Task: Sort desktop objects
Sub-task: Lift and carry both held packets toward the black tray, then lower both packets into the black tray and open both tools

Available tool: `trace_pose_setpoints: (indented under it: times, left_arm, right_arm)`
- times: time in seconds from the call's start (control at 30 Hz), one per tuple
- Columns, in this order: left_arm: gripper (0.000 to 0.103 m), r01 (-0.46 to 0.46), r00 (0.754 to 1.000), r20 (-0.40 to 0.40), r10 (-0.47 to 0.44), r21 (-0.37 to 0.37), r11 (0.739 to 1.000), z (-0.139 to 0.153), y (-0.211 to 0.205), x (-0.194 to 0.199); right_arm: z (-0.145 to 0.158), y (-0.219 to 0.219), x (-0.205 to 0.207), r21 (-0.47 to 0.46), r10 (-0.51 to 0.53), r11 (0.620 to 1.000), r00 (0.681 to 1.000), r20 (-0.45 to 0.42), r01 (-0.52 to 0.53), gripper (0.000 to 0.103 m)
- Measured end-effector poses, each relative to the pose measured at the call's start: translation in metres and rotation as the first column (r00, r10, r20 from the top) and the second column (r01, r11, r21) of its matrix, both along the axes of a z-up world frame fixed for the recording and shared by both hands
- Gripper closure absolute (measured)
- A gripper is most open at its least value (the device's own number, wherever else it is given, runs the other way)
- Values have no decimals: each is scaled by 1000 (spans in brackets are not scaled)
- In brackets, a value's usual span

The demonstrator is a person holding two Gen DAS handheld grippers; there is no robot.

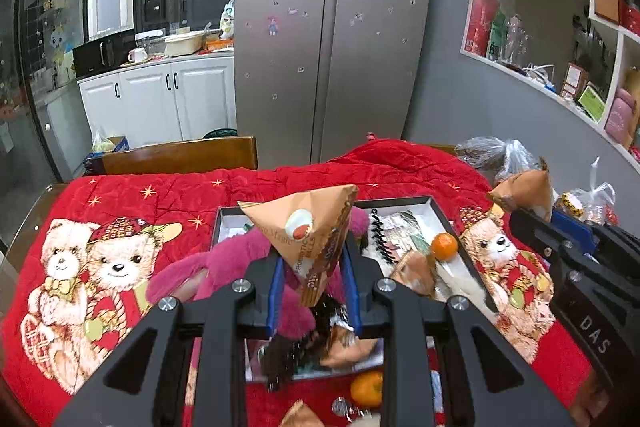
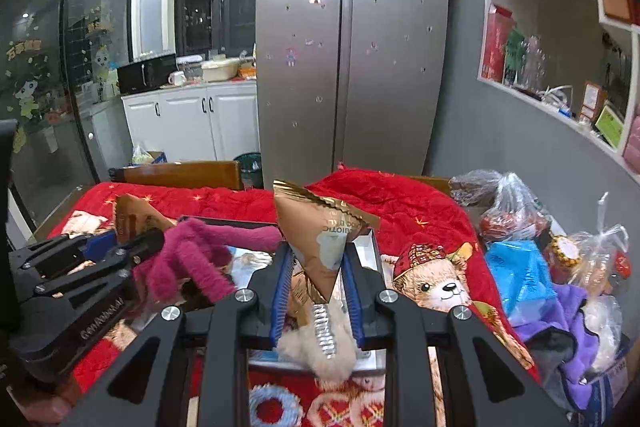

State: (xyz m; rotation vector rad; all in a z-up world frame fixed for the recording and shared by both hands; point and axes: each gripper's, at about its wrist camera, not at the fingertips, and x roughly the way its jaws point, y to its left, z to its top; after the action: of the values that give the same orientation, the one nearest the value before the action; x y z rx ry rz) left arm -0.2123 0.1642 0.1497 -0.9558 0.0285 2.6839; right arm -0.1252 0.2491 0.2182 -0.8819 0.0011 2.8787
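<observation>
I have a pyramid-shaped snack packet in each gripper. The left gripper [image 1: 314, 281] is clamped on a tan packet [image 1: 308, 231], its jaws squeezing the lower corner so the packet stands up above the divided black tray [image 1: 432, 205]. The right gripper [image 2: 318, 285] grips a bronze foil packet [image 2: 320, 243] the same way, pinched low with its crimped top edge up, also over the tray.

The sorting looks partly done, as I judge it. Inside the tray I see an orange [image 1: 444, 246], a black spiral hair clip [image 1: 378, 237], another tan packet [image 1: 414, 271] and some flat wrappers toward the tray's right side, and a magenta plush toy [image 1: 240, 259] sprawled over the tray's left side. A pale fluffy toy [image 2: 320, 347] lies at the tray's near edge, under my right jaws.

Still outside the tray on the red bear-print blanket [image 1: 120, 211] that covers the counter: a second orange [image 1: 367, 389] just in front of the tray, and beside it something small and shiny I cannot identify. Right of the tray sits a heap of plastic bags [image 2: 512, 203], a blue pouch [image 2: 520, 271] and purple cloth [image 2: 560, 311]; I cannot tell whether those belong to the job.

So what is left, I think, is placing both held packets, then the loose orange.
</observation>
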Motion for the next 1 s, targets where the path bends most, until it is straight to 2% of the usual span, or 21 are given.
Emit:
trace_pose_setpoints:
  times: [0.37, 0.6, 0.9, 0.93, 1.0]
  left_arm:
    - [77, 31, 997, 68, -27, -56, 998, -53, 19, -22]
    - [77, 41, 998, 59, -37, -67, 997, -55, 20, -22]
    - [76, 60, 998, 32, -57, -92, 994, -51, 28, -21]
    - [75, 62, 998, 31, -59, -92, 994, -50, 28, -21]
    - [58, 54, 998, 27, -51, -90, 994, -48, 27, -22]
  right_arm:
    - [-48, 6, -36, -41, 13, 999, 994, 108, -9, 78]
    - [-61, 0, -46, -38, 30, 999, 989, 143, -25, 78]
    - [-61, 2, -56, -37, 31, 999, 989, 143, -26, 78]
    - [-60, 2, -58, -38, 31, 999, 990, 136, -26, 77]
    - [-58, 1, -61, -42, 35, 999, 992, 123, -30, 75]
